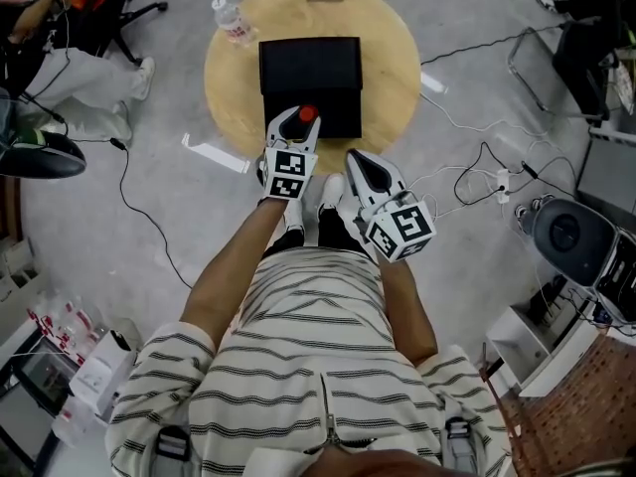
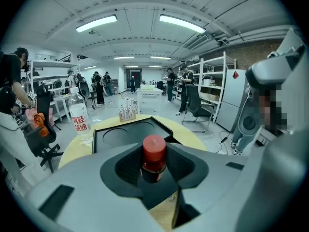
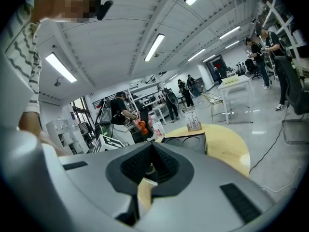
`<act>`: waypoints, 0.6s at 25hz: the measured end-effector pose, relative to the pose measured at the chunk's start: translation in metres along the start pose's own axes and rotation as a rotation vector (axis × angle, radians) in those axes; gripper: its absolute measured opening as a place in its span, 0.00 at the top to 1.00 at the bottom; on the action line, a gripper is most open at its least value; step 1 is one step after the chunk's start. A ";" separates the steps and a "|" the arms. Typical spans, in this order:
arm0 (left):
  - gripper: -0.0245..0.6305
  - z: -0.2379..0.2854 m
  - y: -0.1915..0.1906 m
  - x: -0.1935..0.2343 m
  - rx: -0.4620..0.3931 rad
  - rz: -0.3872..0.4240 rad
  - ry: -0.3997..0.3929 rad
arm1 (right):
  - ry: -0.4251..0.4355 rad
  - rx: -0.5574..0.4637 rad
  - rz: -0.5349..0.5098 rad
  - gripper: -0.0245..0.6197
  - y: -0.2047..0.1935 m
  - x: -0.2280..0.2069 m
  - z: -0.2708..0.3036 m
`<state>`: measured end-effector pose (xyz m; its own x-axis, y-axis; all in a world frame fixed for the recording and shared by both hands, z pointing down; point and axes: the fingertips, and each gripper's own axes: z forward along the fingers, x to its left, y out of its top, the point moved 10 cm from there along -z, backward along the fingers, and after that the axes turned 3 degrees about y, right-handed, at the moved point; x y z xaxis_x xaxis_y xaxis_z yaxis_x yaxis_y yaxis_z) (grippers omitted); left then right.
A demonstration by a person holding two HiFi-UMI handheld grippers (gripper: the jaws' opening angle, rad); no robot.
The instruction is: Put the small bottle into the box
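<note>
Tabletop (image 1: 390,63): left fingers (image 2: 117,169) round bottle (image 2: 154,154) (red-capped)

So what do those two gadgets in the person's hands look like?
Each is a light grey plastic shell with black ribbed pads inside. The left tool and right tool each carry a white cube printed with black square markers. The person wears a short-sleeved shirt with white and dark stripes.

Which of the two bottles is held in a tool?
The small bottle with the red cap, gripped by the left tool. The larger clear bottle stands free on the round table, beside the black box.
</note>
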<state>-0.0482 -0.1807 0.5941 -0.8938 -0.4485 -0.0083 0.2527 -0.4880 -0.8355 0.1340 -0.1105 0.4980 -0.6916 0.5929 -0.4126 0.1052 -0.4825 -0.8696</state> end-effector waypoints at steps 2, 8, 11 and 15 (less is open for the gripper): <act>0.73 0.004 -0.003 -0.001 0.003 -0.001 0.000 | -0.003 0.000 0.001 0.94 0.000 -0.001 -0.002; 0.73 0.016 -0.007 -0.002 0.014 0.003 0.001 | -0.004 0.010 0.005 0.94 -0.005 -0.004 -0.003; 0.73 0.022 -0.011 -0.002 0.032 0.001 0.002 | -0.003 0.013 0.004 0.94 -0.005 -0.005 -0.003; 0.73 0.027 -0.017 -0.001 0.057 0.000 0.011 | -0.007 0.016 0.000 0.94 -0.006 -0.006 -0.004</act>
<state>-0.0423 -0.1919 0.6234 -0.8977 -0.4403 -0.0141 0.2728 -0.5305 -0.8026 0.1406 -0.1085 0.5043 -0.6965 0.5883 -0.4108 0.0942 -0.4925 -0.8652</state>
